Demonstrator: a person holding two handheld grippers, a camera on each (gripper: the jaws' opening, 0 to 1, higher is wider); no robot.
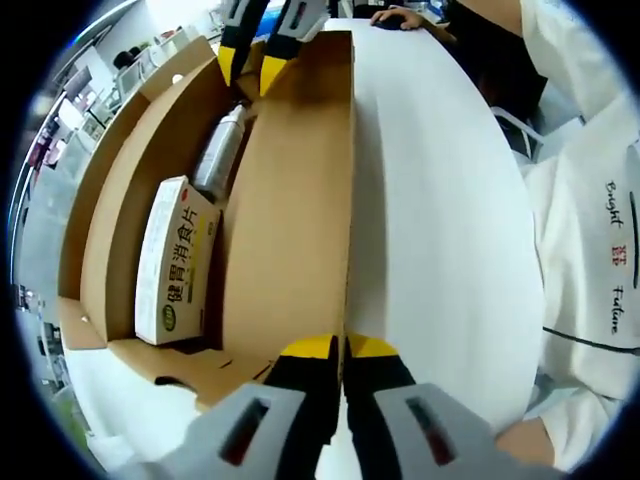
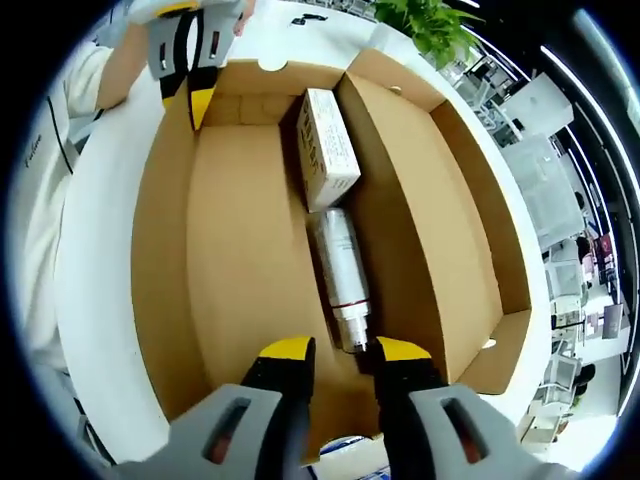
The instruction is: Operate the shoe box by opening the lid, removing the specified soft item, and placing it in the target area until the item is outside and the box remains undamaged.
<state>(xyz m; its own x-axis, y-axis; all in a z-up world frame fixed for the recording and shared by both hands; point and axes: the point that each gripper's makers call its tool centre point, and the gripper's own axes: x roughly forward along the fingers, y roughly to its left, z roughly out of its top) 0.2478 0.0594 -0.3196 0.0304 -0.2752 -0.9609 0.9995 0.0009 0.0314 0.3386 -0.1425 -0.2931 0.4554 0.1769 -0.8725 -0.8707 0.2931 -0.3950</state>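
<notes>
An open brown cardboard shoe box (image 1: 290, 200) (image 2: 250, 250) lies on a white table. Inside it a white and yellow carton with Chinese print (image 1: 175, 260) (image 2: 328, 148) lies end to end with a silver cylindrical bottle (image 1: 220, 150) (image 2: 340, 265). My left gripper (image 1: 342, 347) is shut on the near end of the box's tall cardboard edge; in the right gripper view it (image 2: 188, 98) sits at the far left corner. My right gripper (image 2: 345, 350) stands open just over the bottle's near end, inside the box; in the left gripper view it (image 1: 250, 68) hangs at the box's far end.
The white table (image 1: 440, 220) (image 2: 100, 250) extends beside the box. A person in white clothing (image 1: 590, 200) stands close at its edge, and a hand (image 1: 400, 18) rests at the far end. A green plant (image 2: 430, 25) and office furniture lie beyond.
</notes>
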